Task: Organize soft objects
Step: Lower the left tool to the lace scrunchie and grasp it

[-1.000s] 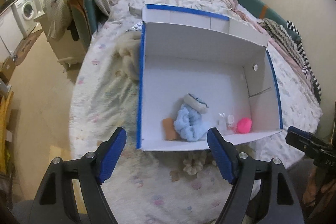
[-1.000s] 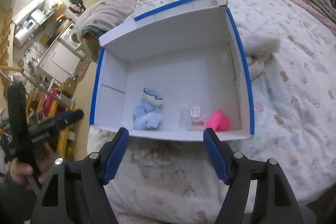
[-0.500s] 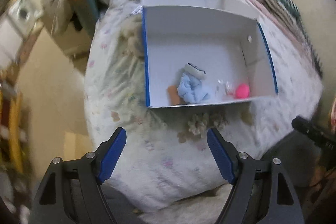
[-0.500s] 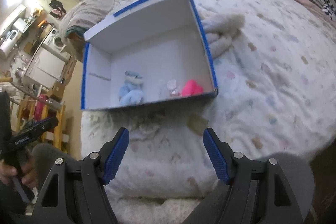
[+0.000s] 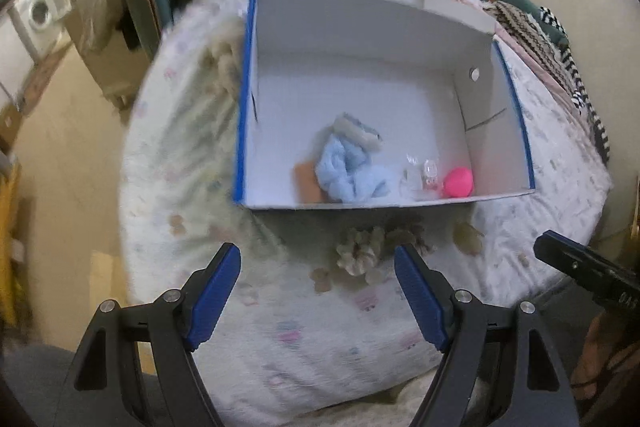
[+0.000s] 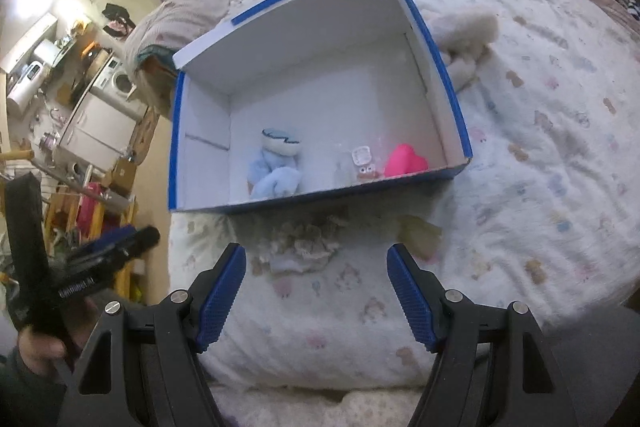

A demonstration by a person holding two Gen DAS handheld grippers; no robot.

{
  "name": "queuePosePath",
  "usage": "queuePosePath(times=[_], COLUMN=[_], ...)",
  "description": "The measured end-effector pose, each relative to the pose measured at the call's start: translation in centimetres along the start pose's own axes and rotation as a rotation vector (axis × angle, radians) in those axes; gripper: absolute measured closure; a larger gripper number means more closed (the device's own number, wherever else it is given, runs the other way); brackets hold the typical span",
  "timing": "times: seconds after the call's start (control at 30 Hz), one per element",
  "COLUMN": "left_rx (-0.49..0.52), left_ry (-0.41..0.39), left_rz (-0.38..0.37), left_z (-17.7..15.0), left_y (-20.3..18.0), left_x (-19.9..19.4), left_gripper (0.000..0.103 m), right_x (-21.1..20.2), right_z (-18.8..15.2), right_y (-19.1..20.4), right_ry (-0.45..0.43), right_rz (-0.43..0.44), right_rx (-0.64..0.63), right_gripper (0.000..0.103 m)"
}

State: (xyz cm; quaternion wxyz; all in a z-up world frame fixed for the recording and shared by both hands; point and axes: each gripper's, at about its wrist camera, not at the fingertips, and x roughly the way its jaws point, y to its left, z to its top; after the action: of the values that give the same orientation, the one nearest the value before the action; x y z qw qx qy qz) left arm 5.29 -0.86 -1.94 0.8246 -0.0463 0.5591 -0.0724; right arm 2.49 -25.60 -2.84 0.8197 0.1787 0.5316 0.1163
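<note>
While both tools hover above the bed edge, nothing is gripped.
Left gripper (image 5: 318, 291): blue-padded fingers spread wide, empty.
Right gripper (image 6: 316, 293): blue-padded fingers spread wide, empty.
Box: white cardboard box with blue taped rim (image 5: 245, 99) (image 6: 448, 83) on the patterned white bedspread (image 5: 304, 331) (image 6: 540, 155).
Inside, along the near wall: light blue plush toy (image 5: 350, 167) (image 6: 276, 167), small orange-brown piece (image 5: 307, 181) touching it, clear packet with a red-and-white figure (image 5: 420, 177) (image 6: 362, 163), bright pink soft item (image 5: 458, 181) (image 6: 406, 159).
Outside: cream fluffy item (image 5: 360, 255) (image 6: 304, 245) just before the box; pale fuzzy item (image 6: 466, 43) beside its far side.
Writing: white lettering on the left tool's black body (image 6: 78, 285), blurred, unreadable.
</note>
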Motion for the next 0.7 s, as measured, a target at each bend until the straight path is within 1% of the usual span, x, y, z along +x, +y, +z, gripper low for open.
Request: queuePosePath(times=[0.03, 0.13, 0.2, 0.23, 0.3, 0.37, 0.4, 0.43, 0.5, 0.53, 0.6, 0.63, 0.67, 0.7], left_rx=[-0.012, -0.032, -0.049, -0.053, -0.055, -0.053, -0.059, -0.068, -0.075, -0.069, -0.052, -0.045, -0.045, -0.055], left_ry=[0.017, 0.046, 0.099, 0.117, 0.122, 0.117, 0.128, 0.141, 0.161, 0.165, 0.155, 0.169, 0.187, 0.19], left_rz=[-0.012, -0.053, -0.024, -0.036, -0.054, -0.056, -0.059, -0.077, -0.12, -0.124, -0.118, -0.117, -0.127, -0.144], left_z=[-0.1, -0.3, -0.6, -0.7, -0.7, -0.6, -0.4, -0.3, -0.1, -0.2, -0.3, -0.4, -0.4, -0.5], left_y=[0.0, -0.4, -0.8, -1.0, -1.3, -1.6, -1.8, -2.0, -2.5, -2.7, -2.9, -2.9, -2.8, -2.7], left_x=[0.9, 4.2, 7.3, 8.4, 10.6, 11.9, 12.4, 12.8, 13.5, 13.8, 14.4, 14.7, 15.0, 15.0], left_gripper=[0.026, 0.026, 0.026, 0.026, 0.026, 0.026, 0.026, 0.026, 0.026, 0.028, 0.05, 0.071, 0.079, 0.08], right_x=[0.4, 2.1, 3.2, 3.6, 4.0, 4.6, 4.7, 4.7, 4.7, 4.8, 5.0, 5.1, 5.1, 5.2], right_z=[0.0, -0.2, -0.5, -0.8, -1.4, -1.6, -1.5, -1.3, -1.3, -1.3, -1.4, -1.3, -1.2, -1.2], right_y=[0.0, -0.7, -1.2, -1.7, -2.7, -4.0, -4.4, -4.8, -5.3, -5.5, -5.9, -6.1, -6.3, -6.3], right_ry=[0.002, 0.01, 0.013, 0.011, -0.005, 0.014, 0.017, 0.015, 0.009, 0.012, 0.021, 0.021, 0.02, 0.019], right_rz=[-0.011, 0.004, 0.005, -0.011, -0.001, -0.011, 0.0, 0.01, -0.001, 0.0, 0.011, 0.014, 0.01, 0.007], right_rx=[-0.012, -0.018, -0.02, -0.011, 0.007, 0.073, 0.101, 0.123, 0.145, 0.154, 0.174, 0.182, 0.187, 0.193], right_gripper=[0.026, 0.026, 0.026, 0.026, 0.026, 0.026, 0.026, 0.026, 0.026, 0.026, 0.026, 0.026, 0.026, 0.026])
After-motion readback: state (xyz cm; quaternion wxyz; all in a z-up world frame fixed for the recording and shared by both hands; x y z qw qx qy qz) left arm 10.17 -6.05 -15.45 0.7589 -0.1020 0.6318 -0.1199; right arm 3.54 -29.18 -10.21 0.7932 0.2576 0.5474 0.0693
